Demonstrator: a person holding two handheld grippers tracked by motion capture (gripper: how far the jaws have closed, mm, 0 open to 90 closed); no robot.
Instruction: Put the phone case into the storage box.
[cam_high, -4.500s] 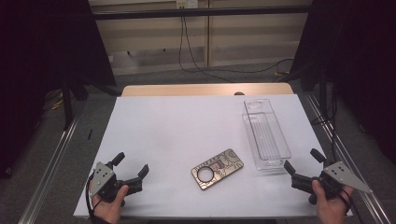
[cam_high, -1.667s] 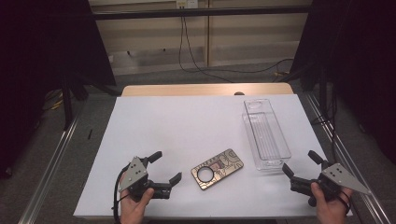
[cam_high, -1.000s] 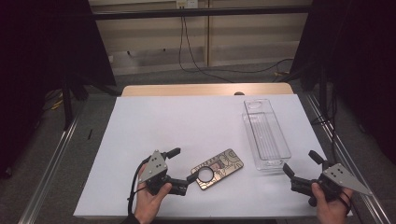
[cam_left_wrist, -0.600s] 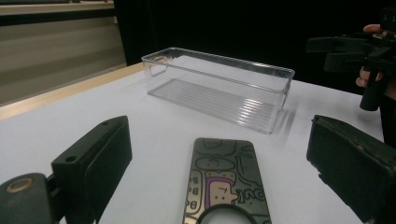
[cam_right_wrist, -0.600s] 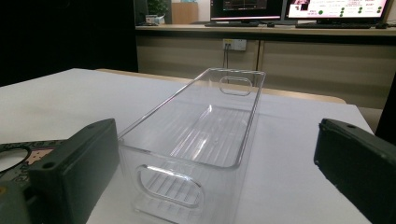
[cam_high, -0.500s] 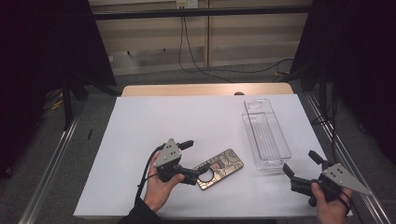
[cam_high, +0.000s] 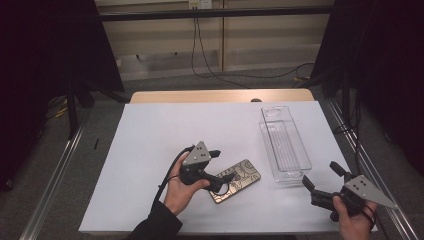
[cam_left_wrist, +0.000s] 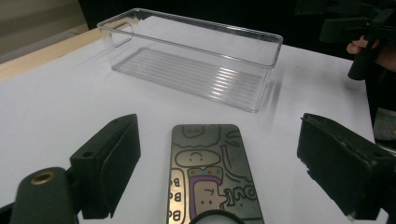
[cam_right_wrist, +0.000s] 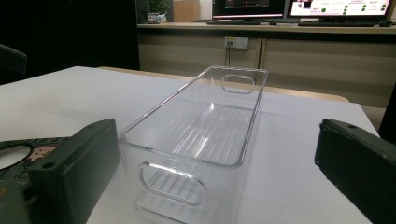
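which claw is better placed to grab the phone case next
Left. The left claw already straddles the phone case, jaws apart on either side. The right claw sits beyond the clear bin.

Room dim w/ dark surrounds; white table sheet (cam_high: 150, 140) evenly lit from above, soft shadows. Glare streaks on clear bin (cam_left_wrist: 196, 70) floor & glossy phone case (cam_left_wrist: 210, 172). Gripper views: near jaws at bottom soft/out of focus, slight stretch at edges.

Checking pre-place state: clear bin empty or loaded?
Empty. The clear bin shows only its ribbed floor; the phone case lies outside it.
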